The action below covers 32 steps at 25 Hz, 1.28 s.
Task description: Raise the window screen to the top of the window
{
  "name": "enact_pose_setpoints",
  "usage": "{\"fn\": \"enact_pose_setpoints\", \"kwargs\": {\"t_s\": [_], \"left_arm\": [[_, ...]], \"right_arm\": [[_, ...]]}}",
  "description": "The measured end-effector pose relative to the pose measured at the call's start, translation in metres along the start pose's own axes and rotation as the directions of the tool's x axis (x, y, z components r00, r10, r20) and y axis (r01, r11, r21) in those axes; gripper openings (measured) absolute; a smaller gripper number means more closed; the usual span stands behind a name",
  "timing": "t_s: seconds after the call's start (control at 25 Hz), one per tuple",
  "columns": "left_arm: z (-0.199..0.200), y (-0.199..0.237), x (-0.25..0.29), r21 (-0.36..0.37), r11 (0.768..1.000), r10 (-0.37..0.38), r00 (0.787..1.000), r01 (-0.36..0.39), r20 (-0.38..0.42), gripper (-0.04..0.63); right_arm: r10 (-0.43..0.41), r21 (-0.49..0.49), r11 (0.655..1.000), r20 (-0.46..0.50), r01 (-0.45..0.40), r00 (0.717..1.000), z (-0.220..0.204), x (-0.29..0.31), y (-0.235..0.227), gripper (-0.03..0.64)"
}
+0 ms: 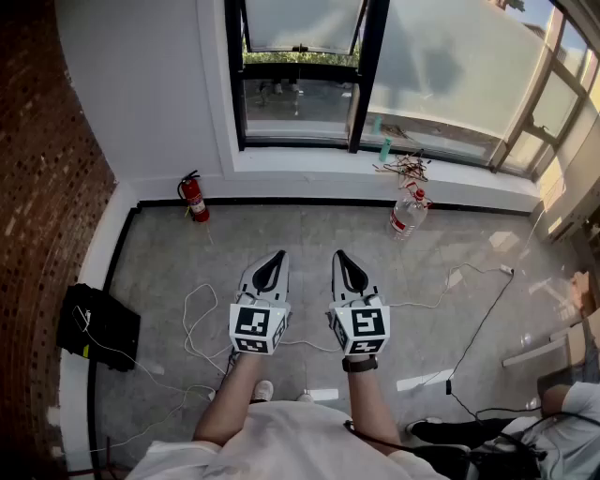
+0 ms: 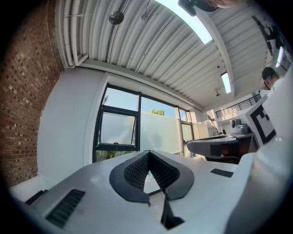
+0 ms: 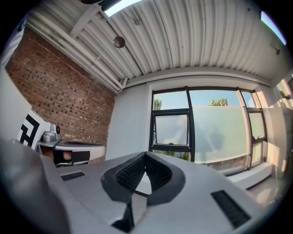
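Observation:
The black-framed window (image 1: 361, 75) stands ahead, above a white sill (image 1: 309, 161). In its left section a greyish translucent screen panel (image 1: 300, 21) hangs, with a strip of greenery showing below it. That panel also appears in the left gripper view (image 2: 118, 129) and the right gripper view (image 3: 171, 130). My left gripper (image 1: 277, 258) (image 2: 149, 152) and right gripper (image 1: 341, 256) (image 3: 145, 154) are held side by side over the floor, well short of the window. Both point roughly level at it. Both are shut with nothing between the jaws.
A red fire extinguisher (image 1: 195, 199) stands by the left wall base, and a plastic bottle (image 1: 408, 214) lies below the sill. Tangled wires (image 1: 405, 169) sit on the sill. Cables (image 1: 202, 328) cross the floor, with a black bag (image 1: 98, 325) and a brick wall (image 1: 37, 187) at left. A person (image 1: 562, 422) is at the lower right.

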State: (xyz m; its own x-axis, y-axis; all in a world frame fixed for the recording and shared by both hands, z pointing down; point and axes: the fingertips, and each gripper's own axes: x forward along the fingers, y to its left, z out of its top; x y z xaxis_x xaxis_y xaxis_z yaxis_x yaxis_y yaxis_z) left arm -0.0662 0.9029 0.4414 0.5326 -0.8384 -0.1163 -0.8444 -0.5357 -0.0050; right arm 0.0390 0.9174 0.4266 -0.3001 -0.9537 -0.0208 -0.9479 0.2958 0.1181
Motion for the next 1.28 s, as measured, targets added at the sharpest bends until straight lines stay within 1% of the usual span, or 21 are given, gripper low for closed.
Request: {"fn": "enact_pose_setpoints", "kwargs": {"t_s": [0.16, 0.36, 0.52, 0.68, 0.76, 0.88, 0.96, 1.08, 1.28], "left_arm": [[-0.007, -0.013, -0.006, 0.016, 1.000, 0.024, 1.000, -0.024, -0.014, -0.002], [-0.019, -0.020, -0.015, 0.010, 1.000, 0.013, 0.999, -0.013, -0.039, -0.002], [-0.031, -0.009, 0.001, 0.001, 1.000, 0.002, 0.998, -0.002, -0.064, -0.002], [-0.048, 0.008, 0.036, -0.015, 1.000, -0.027, 0.997, 0.026, -0.075, -0.002], [-0.059, 0.027, 0.055, -0.027, 0.999, -0.034, 0.996, 0.031, -0.088, -0.002], [-0.069, 0.073, 0.084, -0.040, 0.999, -0.023, 0.994, 0.019, -0.105, -0.002], [-0.066, 0.107, 0.104, -0.041, 0.999, -0.015, 0.996, 0.012, -0.090, -0.002], [-0.056, 0.153, 0.133, -0.031, 0.999, -0.018, 0.999, 0.016, -0.045, -0.002], [-0.047, 0.208, 0.169, -0.009, 1.000, -0.026, 1.000, 0.026, -0.013, -0.002]], "right_arm": [[0.008, 0.028, 1.000, 0.003, -0.008, 1.000, -0.013, -0.017, -0.004, 0.000], [0.017, 0.069, 0.997, 0.000, -0.017, 1.000, -0.031, -0.022, 0.000, 0.000], [0.028, 0.085, 0.996, -0.013, -0.027, 1.000, -0.040, -0.002, 0.005, 0.000], [0.051, 0.090, 0.995, -0.052, -0.046, 0.997, -0.059, 0.037, 0.001, 0.000], [0.064, 0.108, 0.993, -0.073, -0.056, 0.995, -0.070, 0.066, 0.001, 0.000], [0.078, 0.121, 0.990, -0.091, -0.067, 0.993, -0.073, 0.122, 0.007, 0.000], [0.090, 0.105, 0.991, -0.080, -0.082, 0.993, -0.067, 0.161, 0.015, 0.000], [0.105, 0.070, 0.992, -0.051, -0.102, 0.993, -0.054, 0.218, 0.028, 0.000], [0.125, 0.045, 0.991, -0.034, -0.123, 0.992, -0.047, 0.290, 0.046, 0.000]]}}
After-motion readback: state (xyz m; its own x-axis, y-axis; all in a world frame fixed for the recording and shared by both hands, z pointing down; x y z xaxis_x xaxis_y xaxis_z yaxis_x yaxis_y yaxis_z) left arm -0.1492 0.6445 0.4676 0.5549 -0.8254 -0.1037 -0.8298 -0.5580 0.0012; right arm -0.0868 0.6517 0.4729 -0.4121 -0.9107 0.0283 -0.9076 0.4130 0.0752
